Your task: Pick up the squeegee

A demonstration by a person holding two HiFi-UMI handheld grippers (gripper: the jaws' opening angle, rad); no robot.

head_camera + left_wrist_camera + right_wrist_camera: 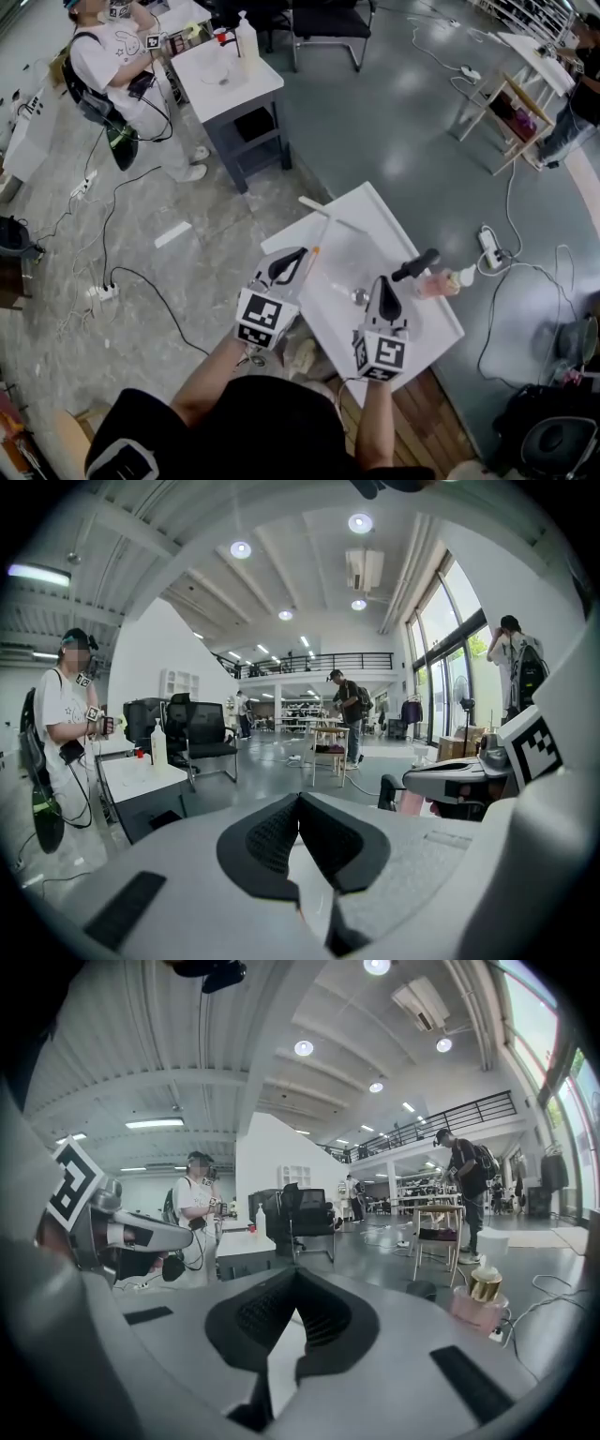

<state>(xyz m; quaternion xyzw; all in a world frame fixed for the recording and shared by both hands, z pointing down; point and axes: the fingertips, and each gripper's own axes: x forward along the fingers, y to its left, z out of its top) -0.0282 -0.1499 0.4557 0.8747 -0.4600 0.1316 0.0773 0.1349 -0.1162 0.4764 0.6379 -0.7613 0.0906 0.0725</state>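
The squeegee (pixel 330 221) lies on the small white table (pixel 412 323), its pale blade across the far corner and its thin handle running back toward me. My left gripper (pixel 298 254) hovers at the table's left edge, near the handle's end, its jaws shut and empty. In the left gripper view the dark pads (pixel 298 803) meet at the tip. My right gripper (pixel 428 258) is over the table's right side, just by a pink pump bottle (pixel 437 283), and is shut on nothing as well (pixel 295 1277). Neither gripper view shows the squeegee.
The pink pump bottle (pixel 478 1302) stands at the table's right edge. A second white table (pixel 251 86) with a bottle stands at the back left, a person (pixel 122 56) beside it. Power strips (pixel 489 246) and cables lie on the floor. A wooden stand (pixel 511 117) is far right.
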